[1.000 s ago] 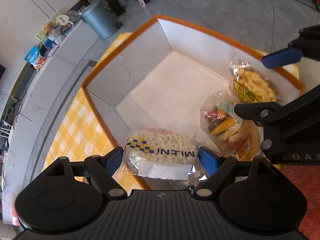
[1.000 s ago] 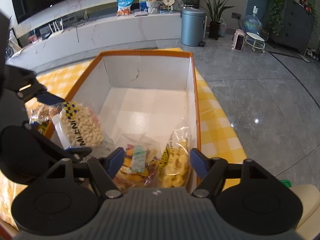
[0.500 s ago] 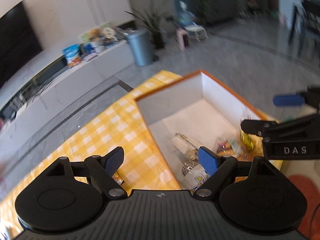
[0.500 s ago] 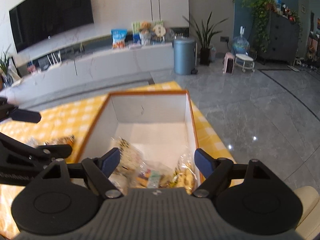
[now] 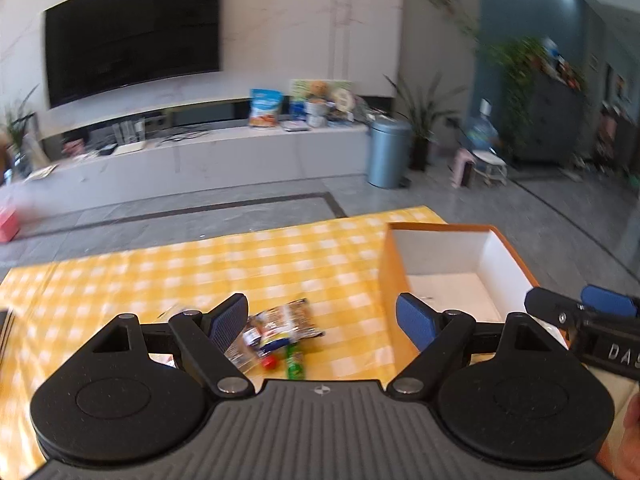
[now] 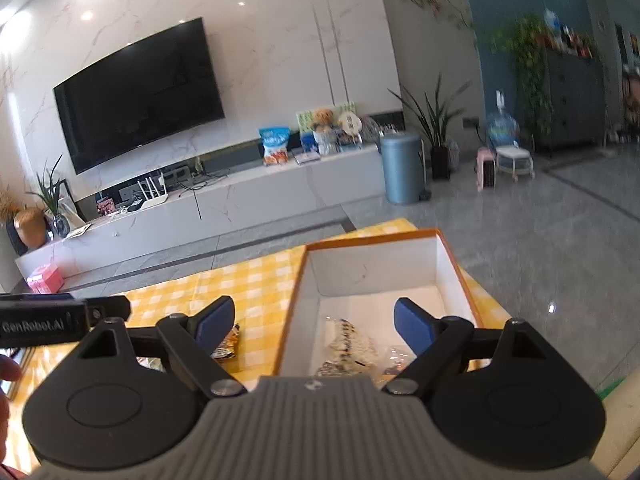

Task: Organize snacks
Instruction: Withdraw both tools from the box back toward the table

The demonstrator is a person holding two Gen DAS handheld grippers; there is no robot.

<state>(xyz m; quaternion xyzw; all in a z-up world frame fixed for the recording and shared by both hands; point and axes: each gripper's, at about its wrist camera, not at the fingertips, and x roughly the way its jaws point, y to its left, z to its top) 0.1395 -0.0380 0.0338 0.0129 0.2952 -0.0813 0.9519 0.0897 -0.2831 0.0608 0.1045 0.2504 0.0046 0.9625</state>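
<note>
Both grippers, left (image 5: 323, 320) & right (image 6: 314, 326), gape wide, empty, right's jaws just opening. Crinkly snack packs (image 5: 276, 328) lie left of box (image 6: 376, 268); more packs (image 6: 350, 346) inside the orange-rimmed cardboard.

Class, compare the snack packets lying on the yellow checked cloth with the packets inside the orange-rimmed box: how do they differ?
The packets on the cloth lie loose outside the box; the packets in the box sit at its near end. The former have dark wrappers, the latter pale or clear ones. No gripper holds either.
</note>
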